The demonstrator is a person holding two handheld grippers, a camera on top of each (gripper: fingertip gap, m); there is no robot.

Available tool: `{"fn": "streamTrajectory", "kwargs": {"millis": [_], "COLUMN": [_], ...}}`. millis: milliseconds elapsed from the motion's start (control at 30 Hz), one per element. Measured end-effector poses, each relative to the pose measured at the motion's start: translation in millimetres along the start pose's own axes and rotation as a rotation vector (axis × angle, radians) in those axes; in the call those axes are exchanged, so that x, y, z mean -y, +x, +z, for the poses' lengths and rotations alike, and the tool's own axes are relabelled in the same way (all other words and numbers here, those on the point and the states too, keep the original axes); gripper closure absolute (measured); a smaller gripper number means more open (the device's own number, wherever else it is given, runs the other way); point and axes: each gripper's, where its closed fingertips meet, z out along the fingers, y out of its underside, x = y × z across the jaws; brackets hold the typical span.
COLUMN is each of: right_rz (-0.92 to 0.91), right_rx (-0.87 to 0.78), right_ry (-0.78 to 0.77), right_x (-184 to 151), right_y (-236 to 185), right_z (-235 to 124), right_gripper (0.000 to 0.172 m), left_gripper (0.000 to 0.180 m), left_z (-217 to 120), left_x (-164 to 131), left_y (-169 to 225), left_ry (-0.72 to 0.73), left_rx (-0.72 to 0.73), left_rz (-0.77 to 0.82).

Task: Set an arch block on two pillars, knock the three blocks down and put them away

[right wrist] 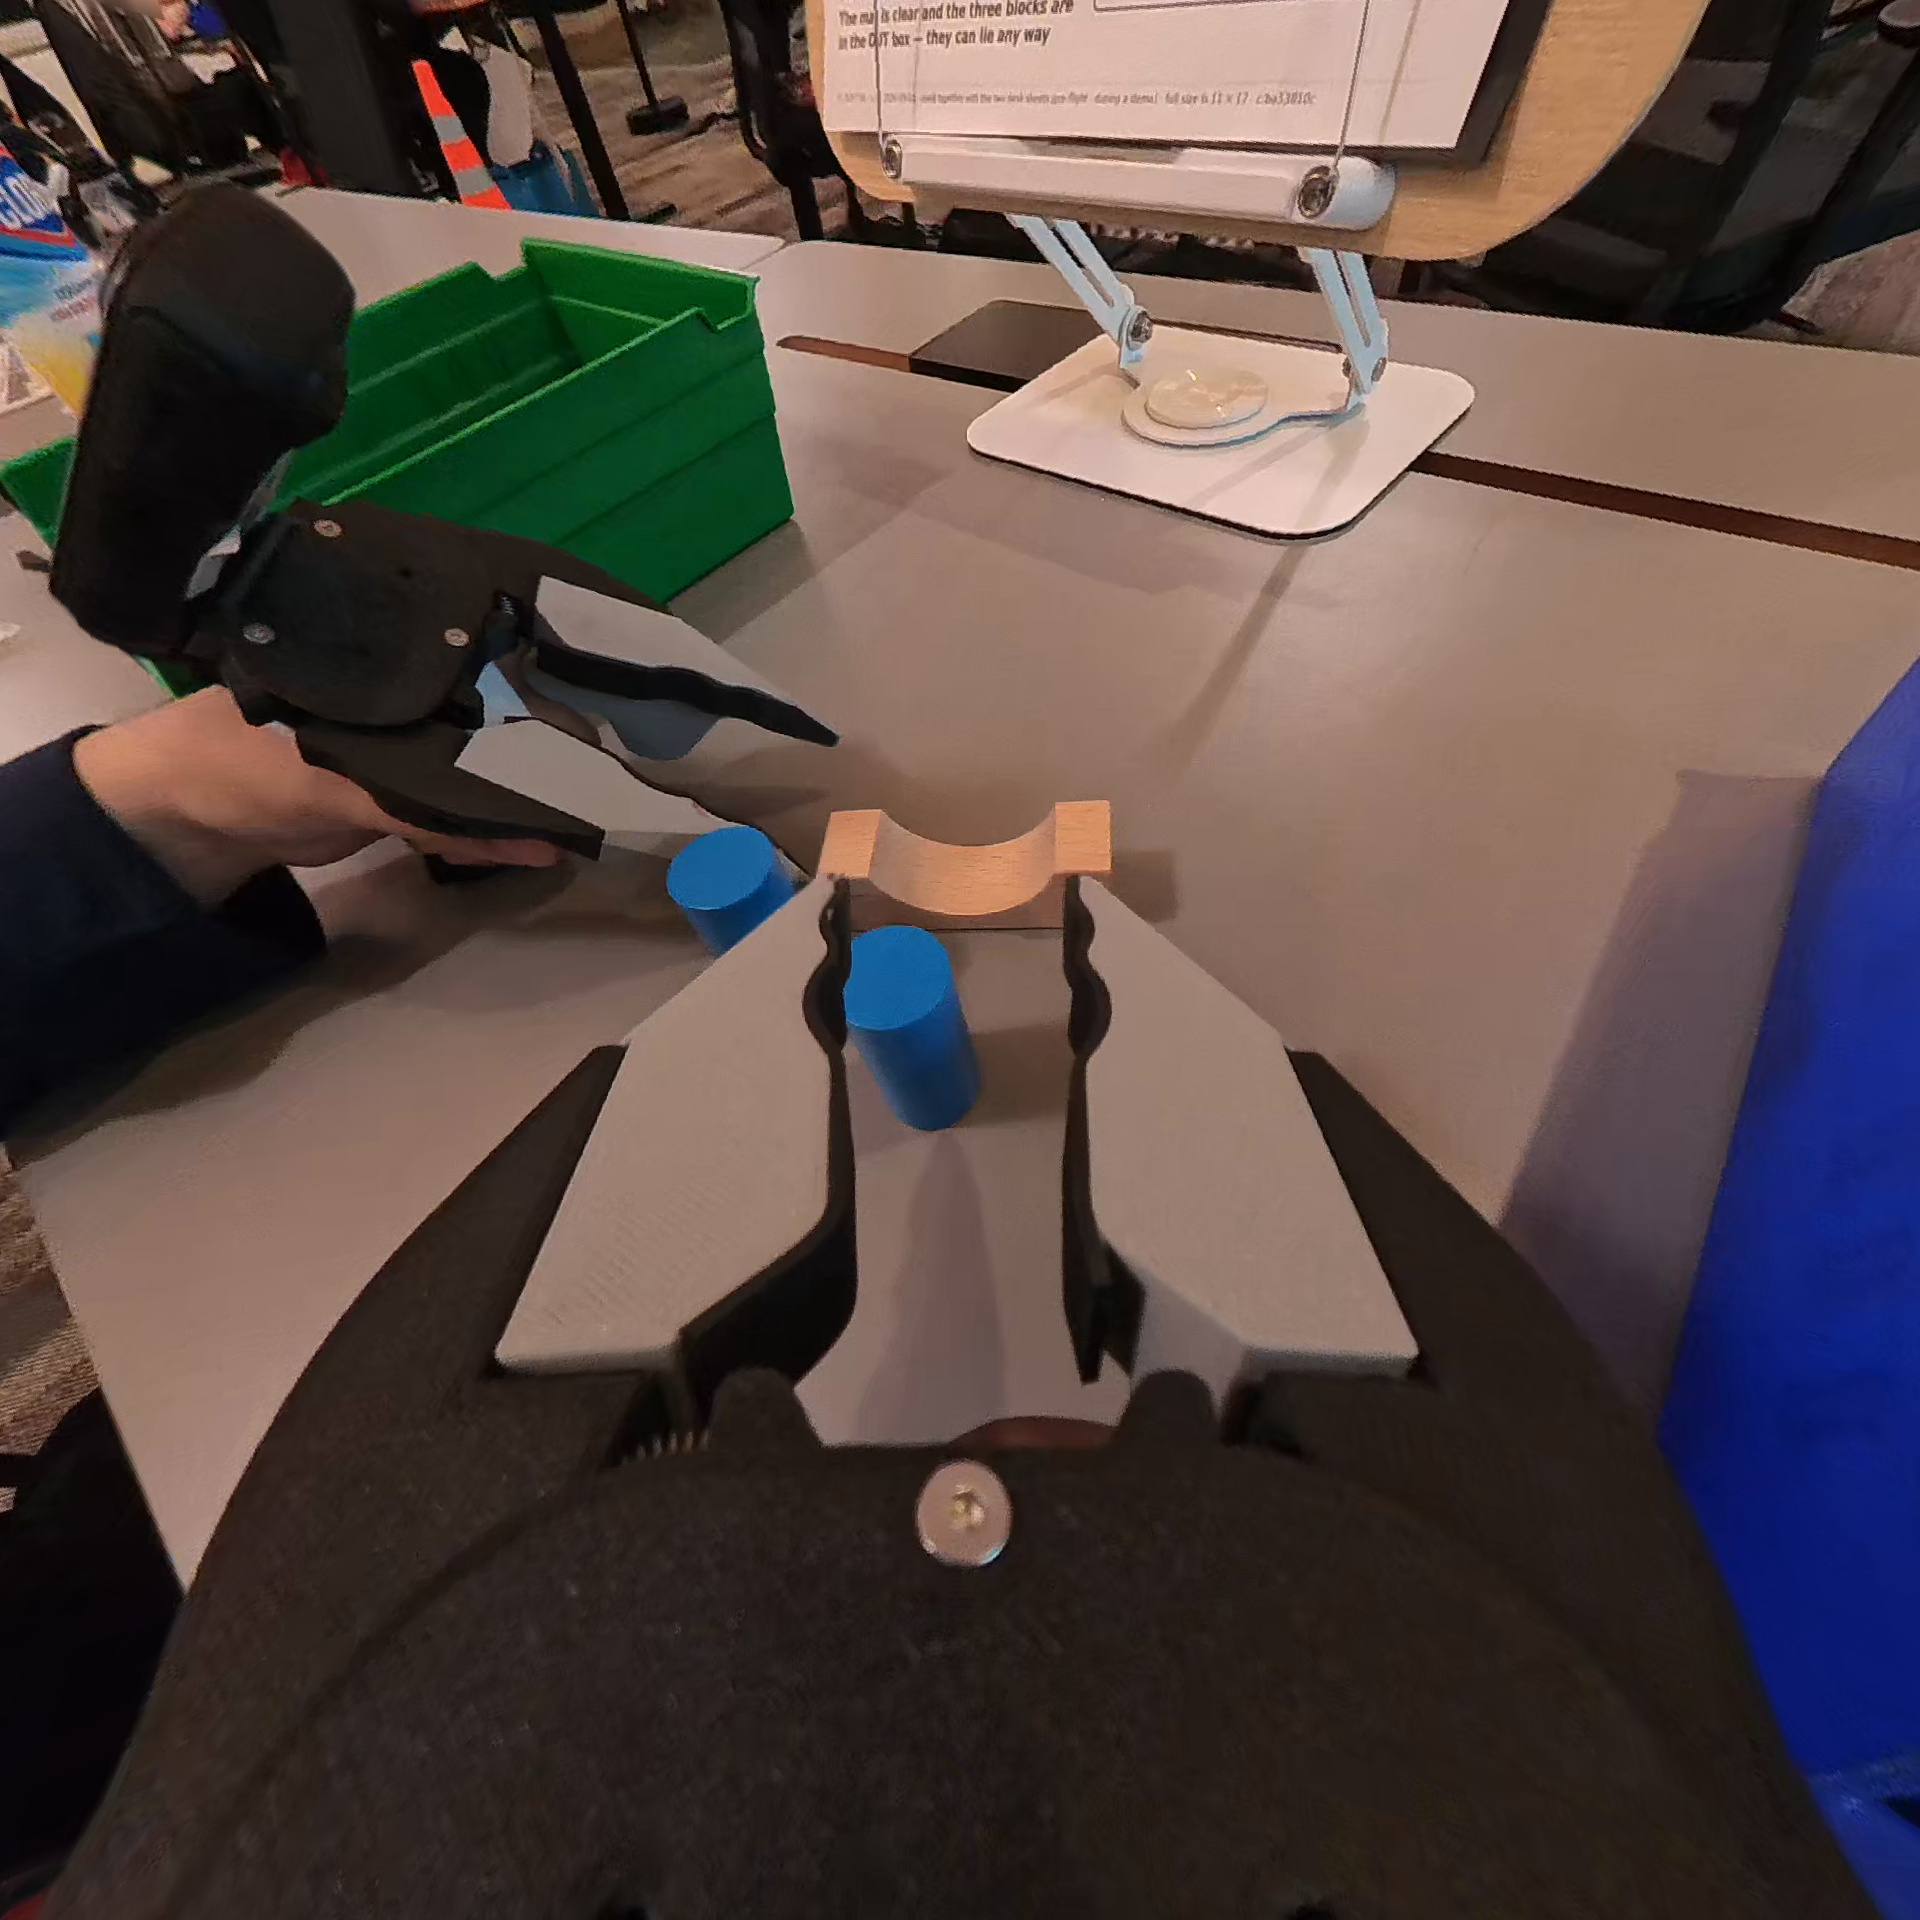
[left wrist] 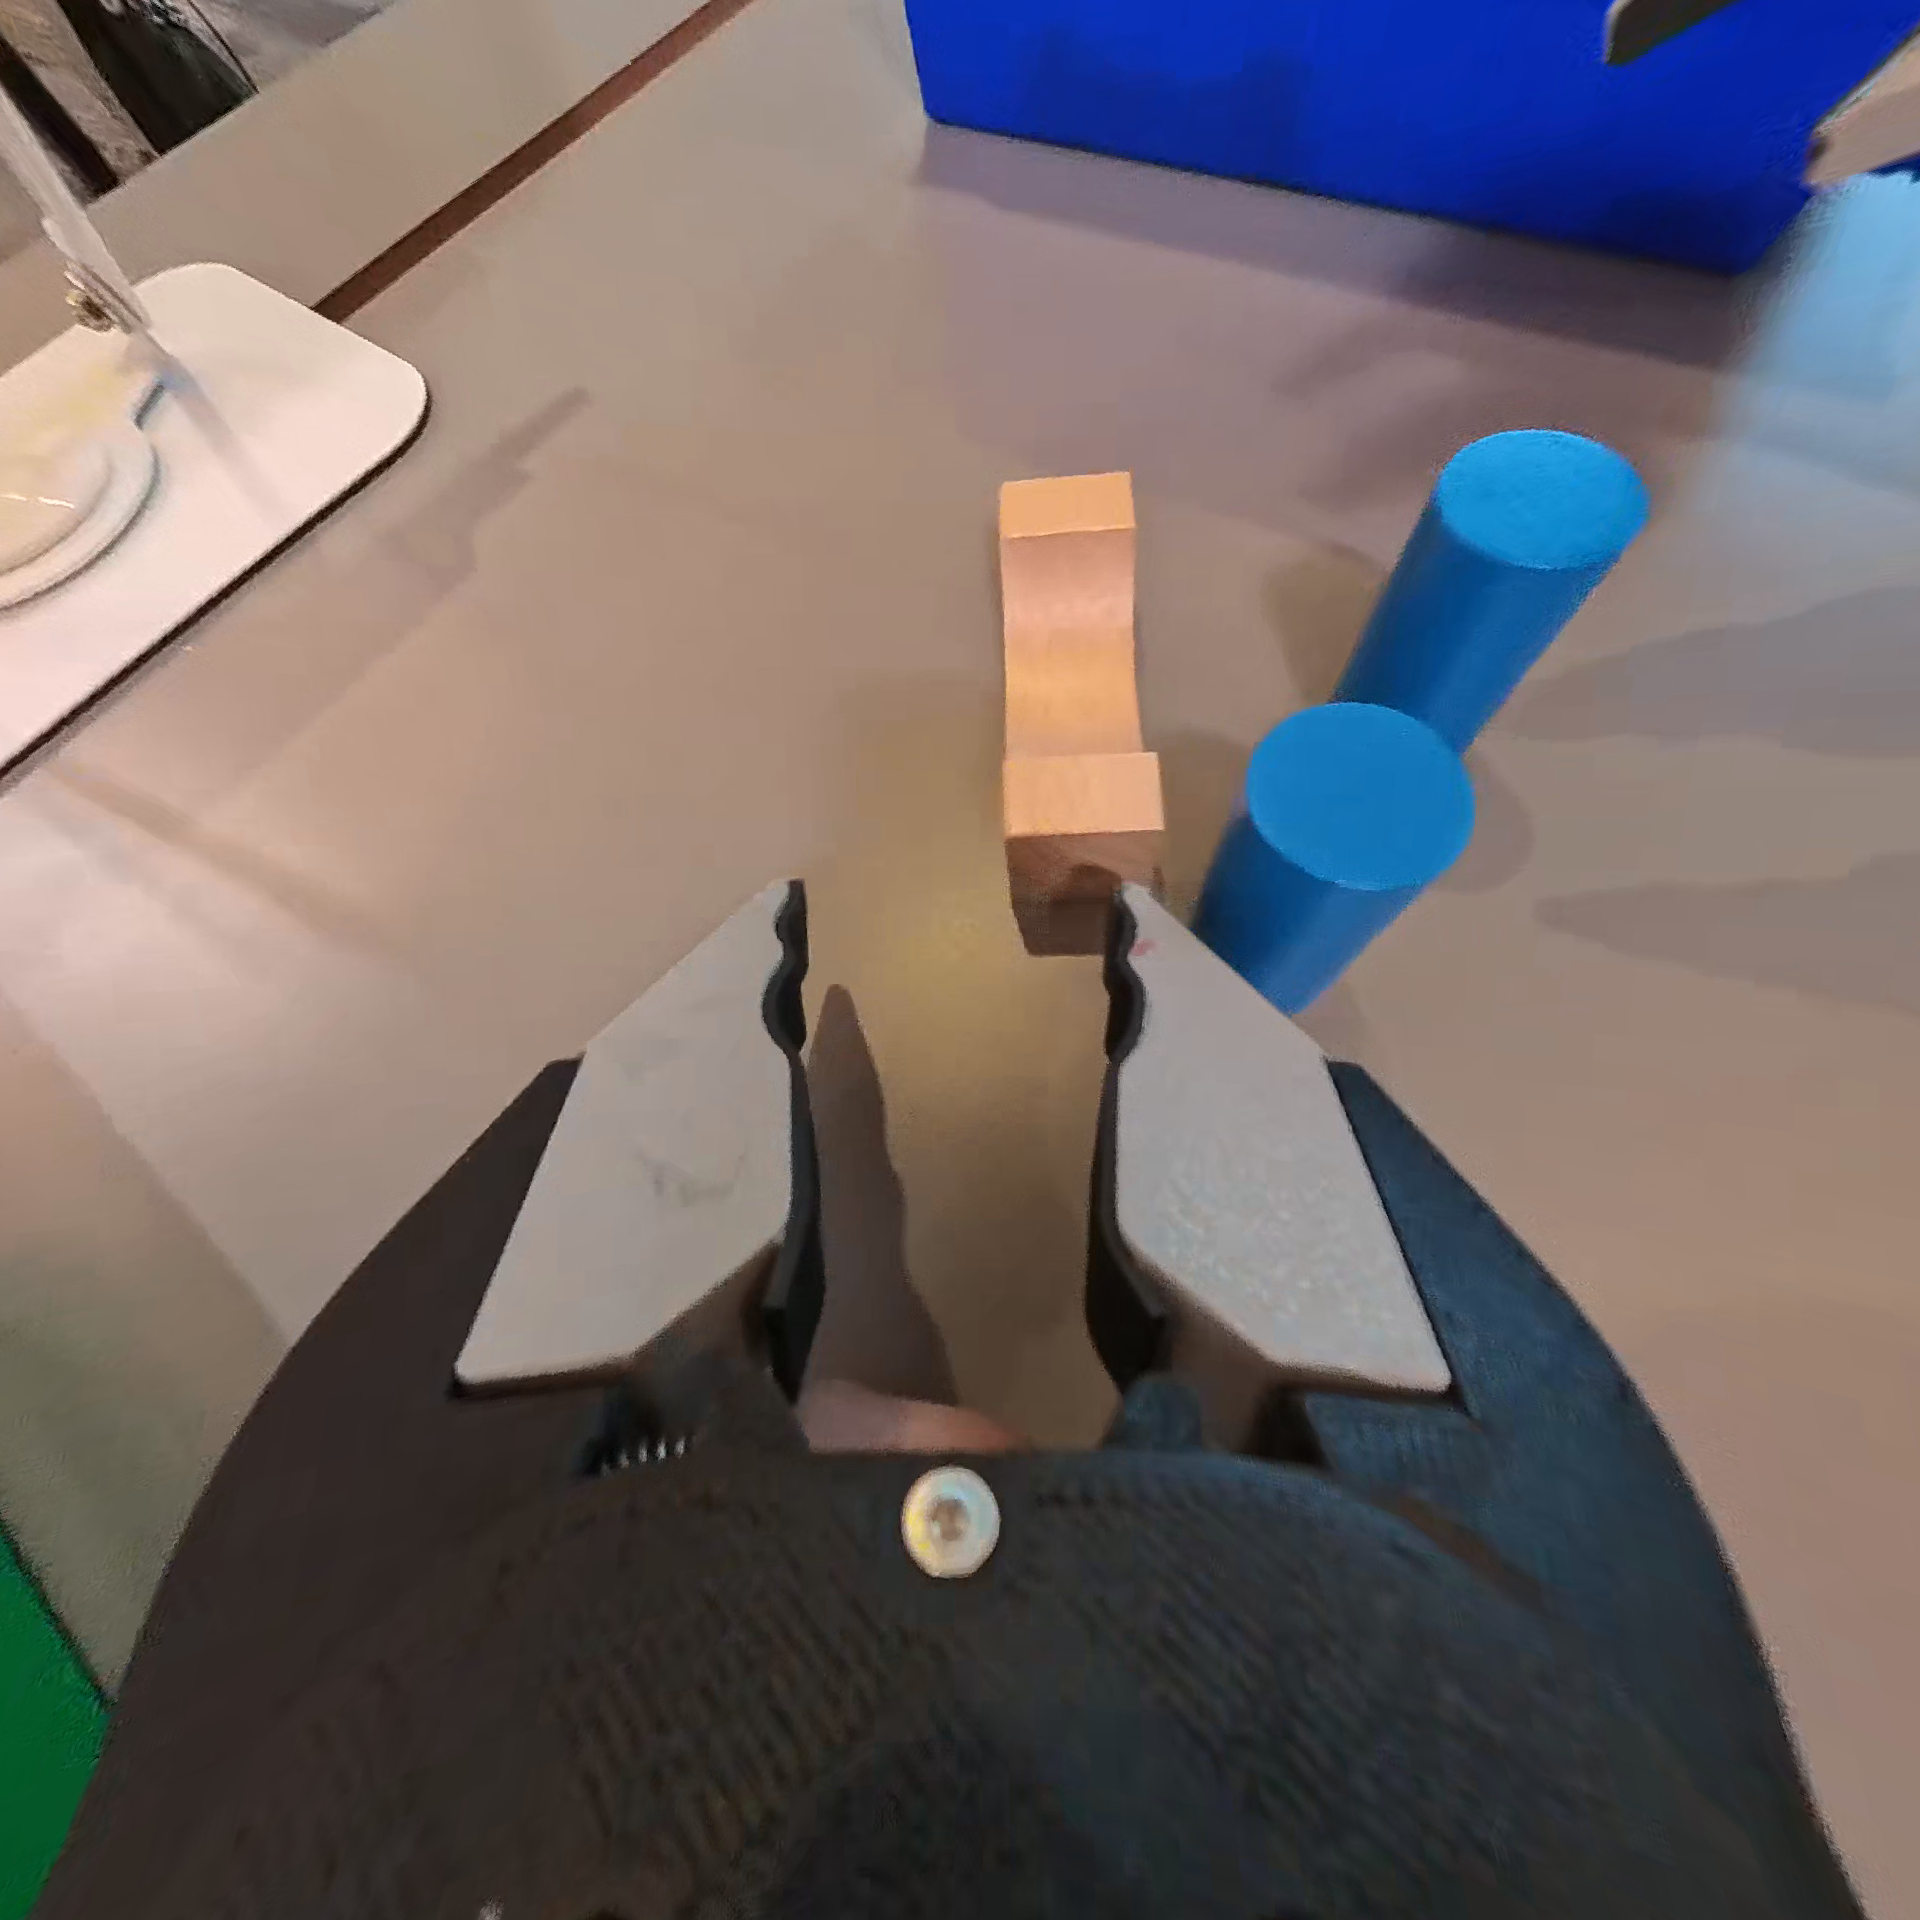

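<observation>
1. Left wrist view — the left gripper (left wrist: pixel 956 914) hovers low over the grey counter (left wrist: pixel 623 623) with its jaws wide and nothing between them. The wooden arch block (left wrist: pixel 1075 665) lies on the counter just ahead, curved hollow facing up; its near end sits at the tip of the right-hand finger (left wrist: pixel 1143 935), though contact cannot be told. Just right of the arch stand two blue pillars, the near pillar (left wrist: pixel 1340 831) and the far pillar (left wrist: pixel 1486 582), both upright. A blue box (left wrist: pixel 1351 94) stands beyond them, and a white stand base (left wrist: pixel 208 416) lies far left.

2. Right wrist view — the right gripper (right wrist: pixel 956 899) has its jaws moderately apart. One blue pillar (right wrist: pixel 914 1029) stands upright between them, close to the left finger (right wrist: pixel 769 997) and clear of the right one — not clamped. The arch block (right wrist: pixel 966 862) lies just past the fingertips. The second pillar (right wrist: pixel 727 883) stands to the left, near the left gripper (right wrist: pixel 727 769), which a hand (right wrist: pixel 208 790) holds. A green bin (right wrist: pixel 582 416) sits behind.
</observation>
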Motion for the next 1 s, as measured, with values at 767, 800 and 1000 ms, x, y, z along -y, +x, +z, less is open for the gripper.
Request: {"fn": "streamTrajectory", "kwargs": {"millis": [767,800,1000], "right_rz": [0.085,0.077,0.049], "right_rx": [-0.078,-0.067,-0.048], "right_ry": [-0.390,-0.415,-0.399], "right_x": [-37.1,-41.6,-40.6], "right_y": [54.0,52.7,50.4], "right_z": [93.0,96.1,101.7], "right_gripper": [0.135,0.142,0.150], "left_gripper": [0.134,0.134,0.135], "left_z": [4.0,4.1,3.1], "left_x": [-3.5,-4.2,-7.3], "left_y": [-32.1,-32.5,-35.1], "left_ry": [-0.026,-0.029,-0.039], "left_rx": [0.136,0.133,0.122], "left_rz": [0.012,0.003,-0.045]}}
